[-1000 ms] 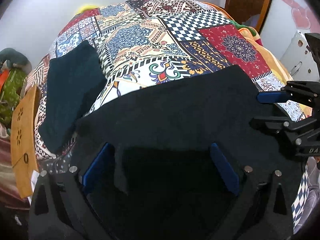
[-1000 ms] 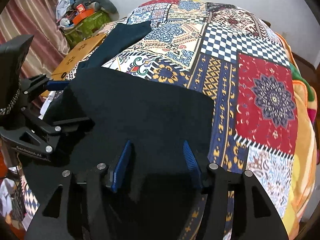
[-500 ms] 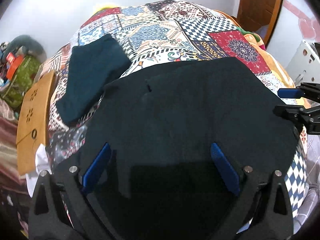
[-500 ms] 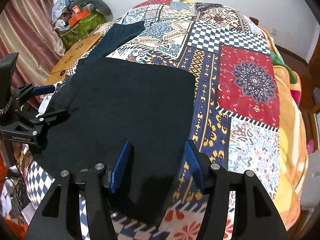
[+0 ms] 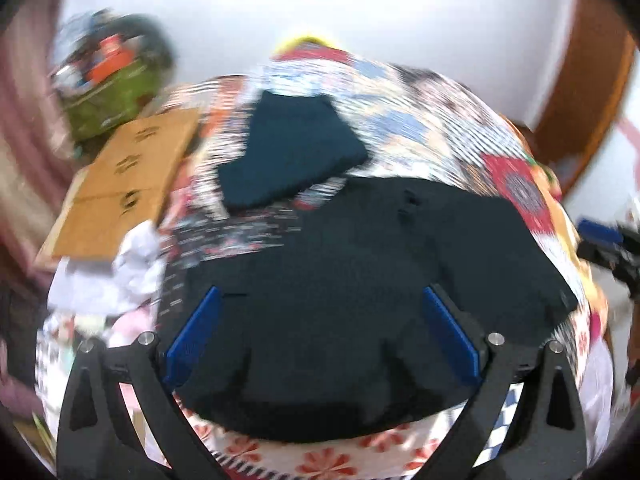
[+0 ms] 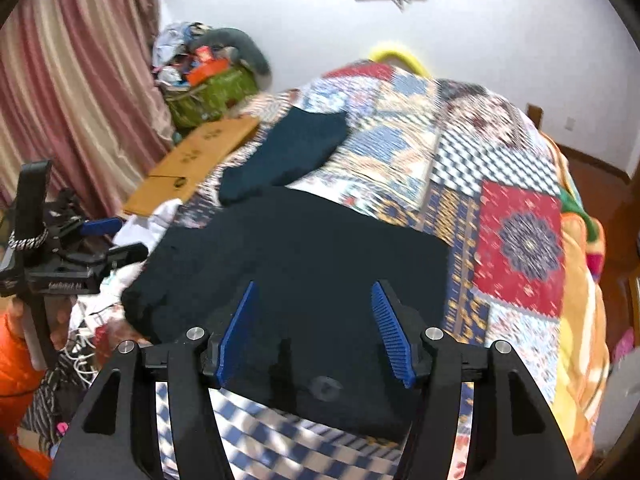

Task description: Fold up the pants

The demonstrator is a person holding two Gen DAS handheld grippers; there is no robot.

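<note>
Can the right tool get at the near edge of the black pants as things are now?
Probably yes. The right tool is open and hangs just above the black pants, which lie flat on the patchwork bedspread. Nothing lies between its fingers and the cloth; the left tool is off to the side.

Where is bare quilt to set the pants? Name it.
Bare quilt lies right of the black pants, from the red patch back toward the wall. Left is crowded: teal folded garment, cardboard and white laundry by the bed edge.
</note>
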